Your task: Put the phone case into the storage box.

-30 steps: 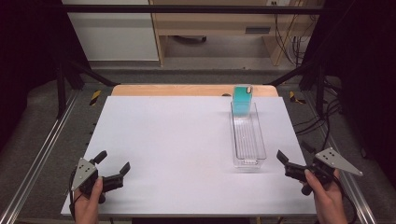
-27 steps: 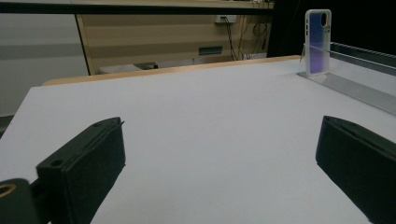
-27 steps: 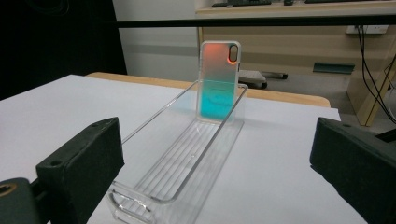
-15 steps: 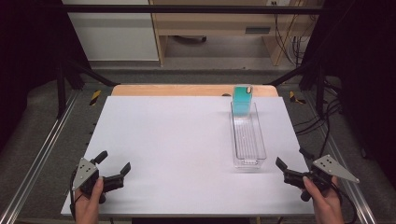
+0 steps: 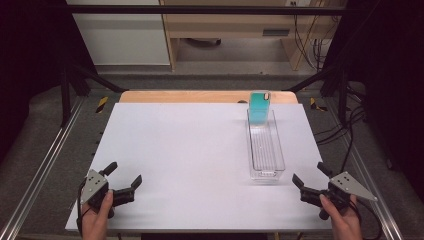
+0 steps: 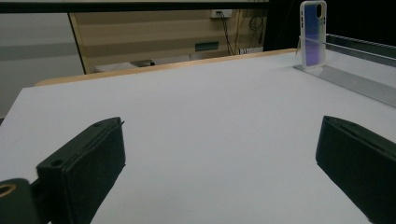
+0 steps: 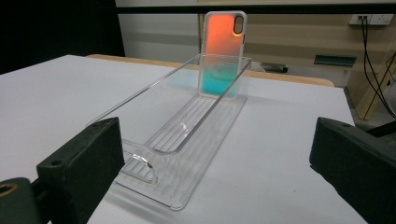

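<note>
A phone case (image 5: 260, 107) (image 7: 221, 53) (image 6: 313, 32), orange above and teal below, stands upright at the far end of a long clear plastic tray (image 5: 265, 146) (image 7: 180, 135) on the right side of the white table (image 5: 185, 155). My left gripper (image 5: 122, 174) (image 6: 219, 172) rests open near the table's front left corner, nothing between its jaws. My right gripper (image 5: 310, 176) (image 7: 217, 172) is open too, at the front right, just short of the tray's near end and pointing along it toward the case.
A wooden strip (image 5: 200, 96) edges the table's far side. Metal frame rails (image 5: 45, 160) run along both sides. Cables (image 5: 350, 130) hang at the right, and a wooden cabinet (image 5: 230, 30) stands behind.
My right gripper has drawn back toward the front edge and a little left, now lining up with the tray's near end. The left gripper has stayed put.
</note>
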`<move>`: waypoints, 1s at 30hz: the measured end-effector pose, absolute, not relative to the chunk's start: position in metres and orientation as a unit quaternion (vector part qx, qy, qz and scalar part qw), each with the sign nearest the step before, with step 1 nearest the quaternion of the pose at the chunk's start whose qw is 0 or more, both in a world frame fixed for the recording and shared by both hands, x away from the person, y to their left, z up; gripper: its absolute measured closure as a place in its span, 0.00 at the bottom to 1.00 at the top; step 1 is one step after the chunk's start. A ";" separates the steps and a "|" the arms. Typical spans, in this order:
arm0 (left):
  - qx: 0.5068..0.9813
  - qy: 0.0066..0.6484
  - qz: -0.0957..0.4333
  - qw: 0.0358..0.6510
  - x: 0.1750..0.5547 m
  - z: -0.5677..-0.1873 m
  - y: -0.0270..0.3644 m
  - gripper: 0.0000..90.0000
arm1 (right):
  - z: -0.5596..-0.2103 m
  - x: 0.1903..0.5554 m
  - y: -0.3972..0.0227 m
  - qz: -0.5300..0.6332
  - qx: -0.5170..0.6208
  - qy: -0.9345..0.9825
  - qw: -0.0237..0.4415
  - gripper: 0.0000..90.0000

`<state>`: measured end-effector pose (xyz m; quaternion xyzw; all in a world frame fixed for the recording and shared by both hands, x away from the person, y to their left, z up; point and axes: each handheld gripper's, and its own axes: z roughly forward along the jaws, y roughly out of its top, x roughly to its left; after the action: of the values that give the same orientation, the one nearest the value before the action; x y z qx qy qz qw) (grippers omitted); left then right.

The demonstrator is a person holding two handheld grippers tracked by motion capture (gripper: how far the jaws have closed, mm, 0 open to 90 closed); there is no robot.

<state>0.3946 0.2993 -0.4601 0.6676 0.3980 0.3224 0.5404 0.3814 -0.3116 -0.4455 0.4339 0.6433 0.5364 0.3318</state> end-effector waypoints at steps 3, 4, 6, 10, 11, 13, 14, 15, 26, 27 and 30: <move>0.669 0.390 0.326 0.542 0.394 -0.460 0.300 0.01 | -0.449 0.382 -0.311 0.539 0.434 0.640 0.334 0.04; 0.669 0.389 0.327 0.543 0.394 -0.459 0.300 0.01 | -0.450 0.383 -0.311 0.540 0.433 0.638 0.336 0.04; 0.669 0.388 0.326 0.544 0.394 -0.459 0.299 0.01 | -0.452 0.383 -0.310 0.544 0.434 0.636 0.334 0.04; 0.670 0.385 0.325 0.545 0.394 -0.459 0.298 0.01 | -0.456 0.386 -0.306 0.551 0.437 0.628 0.334 0.04; 0.670 0.384 0.324 0.546 0.394 -0.459 0.298 0.01 | -0.456 0.387 -0.305 0.553 0.434 0.628 0.333 0.04; 0.668 0.383 0.323 0.550 0.393 -0.459 0.299 0.01 | -0.457 0.389 -0.302 0.555 0.432 0.629 0.332 0.04; 0.668 0.382 0.324 0.551 0.393 -0.459 0.300 0.01 | -0.457 0.390 -0.300 0.557 0.431 0.629 0.331 0.04; 0.667 0.383 0.325 0.551 0.393 -0.459 0.300 0.01 | -0.458 0.390 -0.299 0.559 0.428 0.629 0.331 0.04; 0.659 0.379 0.328 0.561 0.390 -0.457 0.301 0.01 | -0.461 0.397 -0.282 0.565 0.402 0.644 0.322 0.04; 0.659 0.379 0.328 0.561 0.390 -0.457 0.301 0.01 | -0.461 0.399 -0.280 0.566 0.401 0.645 0.320 0.04; 0.657 0.380 0.330 0.561 0.389 -0.457 0.301 0.01 | -0.464 0.405 -0.275 0.572 0.396 0.647 0.313 0.04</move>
<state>0.3895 0.3013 -0.4571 0.6574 0.3799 0.3305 0.5607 0.4054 -0.2748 -0.4640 0.3964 0.6465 0.5719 0.3127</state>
